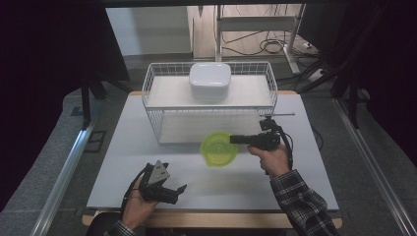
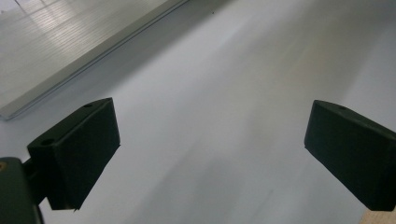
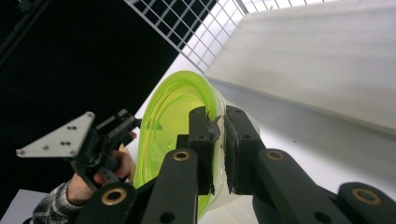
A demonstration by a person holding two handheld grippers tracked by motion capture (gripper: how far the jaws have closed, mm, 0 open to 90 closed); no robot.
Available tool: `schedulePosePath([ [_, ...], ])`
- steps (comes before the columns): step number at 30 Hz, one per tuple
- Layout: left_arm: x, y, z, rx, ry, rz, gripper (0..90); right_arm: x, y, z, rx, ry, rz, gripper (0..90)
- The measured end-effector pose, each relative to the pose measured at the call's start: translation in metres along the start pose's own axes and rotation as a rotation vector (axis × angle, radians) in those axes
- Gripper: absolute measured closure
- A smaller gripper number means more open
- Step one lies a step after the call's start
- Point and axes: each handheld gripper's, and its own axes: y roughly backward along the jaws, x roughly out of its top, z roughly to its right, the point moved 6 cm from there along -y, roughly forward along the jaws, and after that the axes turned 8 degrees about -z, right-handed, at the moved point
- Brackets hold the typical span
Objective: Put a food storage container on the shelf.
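Gripping the green bowl's (image 3: 173, 121) rim, right gripper (image 3: 217, 135) shows no lettering.

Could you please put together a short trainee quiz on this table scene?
1. True or false: the right tongs grip the green bowl by its rim.
2. Where does the white container sit? A) on the table B) on top of the wire basket C) in the left tongs
3. How do the left tongs' jaws stand?

Key:
1. True.
2. B.
3. Wide apart, nothing between them.
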Motion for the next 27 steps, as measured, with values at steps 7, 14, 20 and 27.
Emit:
schedulePosePath([
  [7, 0.000, 0.000, 0.000, -0.003, 0.001, -0.001, 3.1, 0.012, 0.009, -0.011, -0.001, 0.027, 0.032, 82.9],
  [14, 0.000, -0.001, 0.000, -0.005, 0.002, -0.004, 3.0, 0.026, 0.020, -0.023, 0.008, 0.044, 0.067, 83.1],
  [20, 0.000, -0.001, -0.001, -0.003, 0.003, -0.003, 3.0, 0.040, 0.029, -0.032, 0.015, 0.055, 0.098, 84.1],
  [27, 0.000, -0.001, -0.001, -0.004, 0.003, -0.001, 3.0, 0.054, 0.033, -0.039, 0.019, 0.063, 0.120, 84.2],
])
